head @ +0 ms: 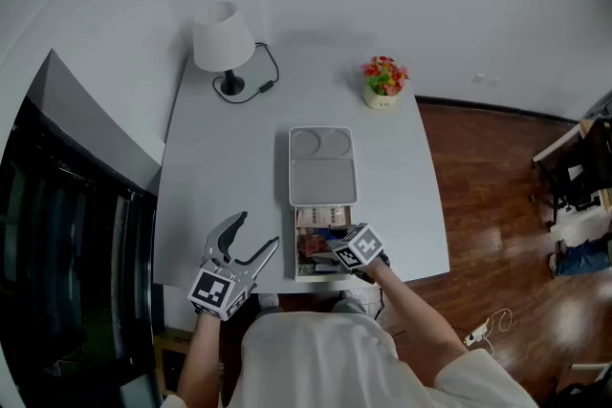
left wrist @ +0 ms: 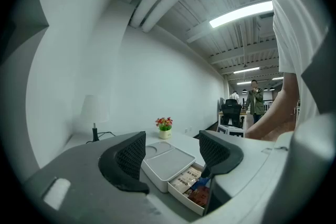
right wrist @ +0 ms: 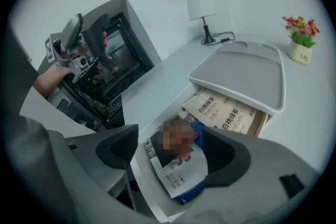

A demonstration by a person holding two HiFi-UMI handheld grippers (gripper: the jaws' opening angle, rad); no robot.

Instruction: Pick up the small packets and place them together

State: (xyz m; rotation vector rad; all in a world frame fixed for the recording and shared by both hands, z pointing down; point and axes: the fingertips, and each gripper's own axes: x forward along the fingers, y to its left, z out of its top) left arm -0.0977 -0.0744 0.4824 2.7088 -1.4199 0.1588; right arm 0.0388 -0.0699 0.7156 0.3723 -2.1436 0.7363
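Head view | grey table (head: 220, 177), wood floor (head: 488, 177) | L gripper (head: 256, 232) & R gripper (right wrist: 174, 149) both spread.

The right gripper (head: 330, 255) covers much of the open drawer (head: 308, 277); the tan packets (right wrist: 226, 113) run on unseen beneath the tray (right wrist: 247, 73).

Grey tray (head: 322, 169), white lamp (head: 223, 35), red-yellow flowers (head: 384, 72), tan packets (right wrist: 224, 112)
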